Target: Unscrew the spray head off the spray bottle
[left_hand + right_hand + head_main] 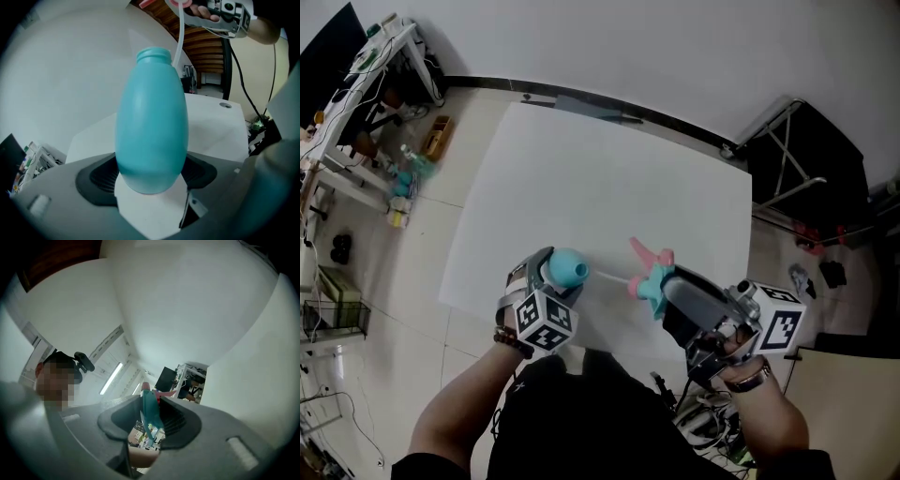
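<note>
The left gripper [152, 174] is closed on the spray bottle [152, 119]. Its two dark pads press the rounded lower body from either side, and the jaws stand as far apart as the bottle is wide. The teal bottle points away from this gripper with its neck at the far end. The neck is bare, with no head on it.

Just beyond the neck, a thin white tube [179, 35] runs off toward the right gripper [151, 420]. Its near end lies right beside the bottle's mouth, and I cannot tell whether it touches the rim.

The right gripper is held apart from the left one and is shut partway on the spray head [150, 406]. The teal body is pinched between the pads, and the pink trigger and nozzle stick out past the fingertips. From the head view, the tube leaves the spray head and bridges the gap back to the bottle.

Each gripper carries a marker cube [546, 320] close to the person's hand. Beneath both grippers lies a white table [581, 159], and its near edge is under the bottle.
</note>
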A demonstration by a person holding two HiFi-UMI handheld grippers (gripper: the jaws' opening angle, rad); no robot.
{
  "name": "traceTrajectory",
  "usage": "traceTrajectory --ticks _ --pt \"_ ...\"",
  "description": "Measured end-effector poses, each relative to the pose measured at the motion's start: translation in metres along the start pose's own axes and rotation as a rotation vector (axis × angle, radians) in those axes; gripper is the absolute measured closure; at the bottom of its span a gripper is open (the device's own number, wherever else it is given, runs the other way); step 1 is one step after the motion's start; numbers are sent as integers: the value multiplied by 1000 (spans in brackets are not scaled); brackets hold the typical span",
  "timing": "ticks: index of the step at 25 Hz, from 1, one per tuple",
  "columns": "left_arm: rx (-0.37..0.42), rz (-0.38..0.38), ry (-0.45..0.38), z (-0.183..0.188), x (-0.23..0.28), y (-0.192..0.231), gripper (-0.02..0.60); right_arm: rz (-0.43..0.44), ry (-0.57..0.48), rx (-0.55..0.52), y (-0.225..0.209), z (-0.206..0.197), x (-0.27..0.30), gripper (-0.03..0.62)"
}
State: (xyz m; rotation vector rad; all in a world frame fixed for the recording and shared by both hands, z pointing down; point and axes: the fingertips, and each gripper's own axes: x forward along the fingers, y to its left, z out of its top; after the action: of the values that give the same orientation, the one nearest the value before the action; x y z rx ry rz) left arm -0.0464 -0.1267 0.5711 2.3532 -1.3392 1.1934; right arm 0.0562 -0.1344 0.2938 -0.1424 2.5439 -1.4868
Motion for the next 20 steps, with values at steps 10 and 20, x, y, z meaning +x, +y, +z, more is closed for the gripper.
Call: traceTrajectory --ticks 10,20 --pt "84 12 76 -22 5 5 147 56 -8 1 25 5 9 476" --pt "129 4 44 -5 -4 -4 147 12 11 13 4 -12 14 476"
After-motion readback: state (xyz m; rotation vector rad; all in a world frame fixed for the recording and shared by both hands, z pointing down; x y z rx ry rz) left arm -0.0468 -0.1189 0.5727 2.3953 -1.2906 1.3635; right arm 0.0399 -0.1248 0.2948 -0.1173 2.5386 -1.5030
